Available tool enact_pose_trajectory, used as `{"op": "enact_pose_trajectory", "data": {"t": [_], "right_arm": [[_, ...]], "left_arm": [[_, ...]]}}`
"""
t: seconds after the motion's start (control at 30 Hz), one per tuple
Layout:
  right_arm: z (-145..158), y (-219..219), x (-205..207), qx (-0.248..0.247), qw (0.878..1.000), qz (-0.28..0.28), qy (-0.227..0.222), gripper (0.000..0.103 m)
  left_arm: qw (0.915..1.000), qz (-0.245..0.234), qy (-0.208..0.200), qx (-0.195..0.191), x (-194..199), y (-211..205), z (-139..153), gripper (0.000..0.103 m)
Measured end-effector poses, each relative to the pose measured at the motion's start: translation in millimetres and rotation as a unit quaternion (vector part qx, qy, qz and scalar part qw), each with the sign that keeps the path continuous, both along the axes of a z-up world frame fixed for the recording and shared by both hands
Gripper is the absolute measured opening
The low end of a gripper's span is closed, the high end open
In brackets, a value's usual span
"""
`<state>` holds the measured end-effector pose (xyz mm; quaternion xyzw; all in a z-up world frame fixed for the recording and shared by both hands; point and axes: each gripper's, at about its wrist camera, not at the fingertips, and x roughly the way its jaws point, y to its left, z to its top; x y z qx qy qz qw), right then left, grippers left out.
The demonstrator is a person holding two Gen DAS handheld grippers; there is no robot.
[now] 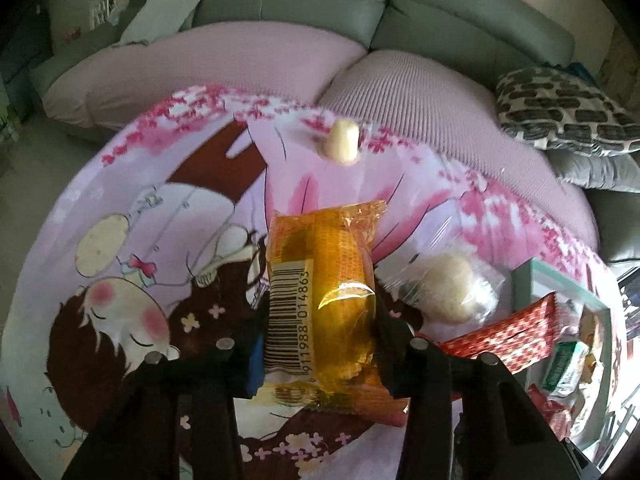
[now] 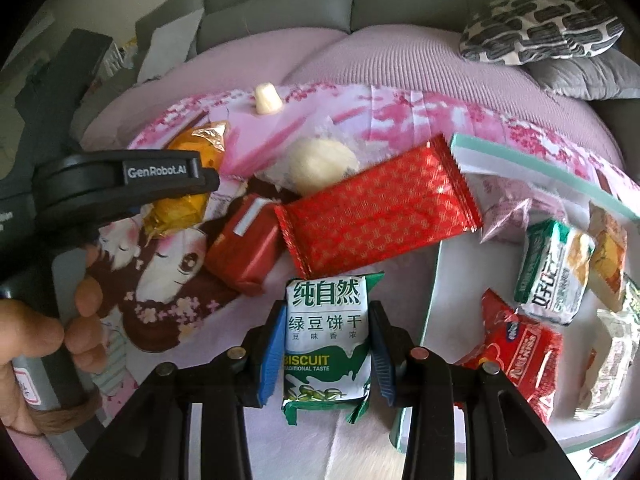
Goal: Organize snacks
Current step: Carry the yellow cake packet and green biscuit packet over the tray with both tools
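**Left wrist view: both tongs loaded, snacks ready to go in the tray**

Left wrist view has my left tongs point(image 1: 320, 316) clamped across the middle of an orange crinkly-foil snack packet with a barcode point(image 1: 320, 280). It sits lengthwise between the pads, barcode side up, sticking out past both ends, raised a bit off the pink cartoon-print cloth point(image 1: 120, 280). I'd guess it's light, puffy and a little slippery, with something crushable inside, so a mid-body hold with gentle squeeze seems right.

On the right cam, my right tongs point(image 2: 326, 344) are closed on a green-and-white biscuit packet point(image 2: 326, 336), upright between the blue pads, gripped on its side edges. Feels like a stiffer, flatter pack, though the biscuits probably snap easily.

The teal-rimmed white tray point(image 2: 520, 160) with other packets in it lies just right of the right tongs. A long red foil wrapper point(image 2: 376, 208) rests across its near corner.
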<state>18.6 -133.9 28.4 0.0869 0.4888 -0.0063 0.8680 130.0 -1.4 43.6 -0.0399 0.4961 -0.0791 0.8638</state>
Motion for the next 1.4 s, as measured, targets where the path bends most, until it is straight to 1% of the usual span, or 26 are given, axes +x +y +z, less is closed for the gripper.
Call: {"op": "enact_pose_trajectory", "data": {"t": [0.2,0.33,0.53,0.7,0.83,1.0,1.1,1.23,1.4], "right_arm": [[26,-4,-13,0.011,0.999,-0.009,-0.037,0.042],[42,-10,-19,0.014,0.998,-0.017,-0.060,0.042],[56,-27,-26,0.020,0.996,-0.038,-0.075,0.042],[62,-51,-33,0.023,0.994,-0.070,-0.082,0.042],[61,-75,-39,0.020,0.991,-0.107,-0.080,0.042],[59,-118,-52,0.013,0.983,-0.169,-0.074,0.042],[58,-145,-63,0.009,0.975,-0.209,-0.069,0.042],[58,-179,-79,0.005,0.963,-0.263,-0.065,0.042],[61,-215,-104,0.001,0.945,-0.320,-0.065,0.042]], "left_arm": [[0.9993,0.005,-0.035,-0.014,-12,4,32,0.045],[0.9985,-0.001,-0.052,-0.017,-18,0,49,0.045],[0.9969,-0.012,-0.073,-0.024,-30,-9,70,0.045],[0.9956,-0.032,-0.083,-0.032,-39,-23,80,0.045],[0.9938,-0.070,-0.081,-0.030,-47,-45,80,0.045],[0.9889,-0.123,-0.076,-0.032,-63,-80,78,0.045],[0.9836,-0.161,-0.069,-0.041,-74,-104,77,0.045],[0.9750,-0.209,-0.063,-0.040,-92,-135,76,0.046],[0.9620,-0.265,-0.053,-0.039,-115,-170,72,0.045]]}}
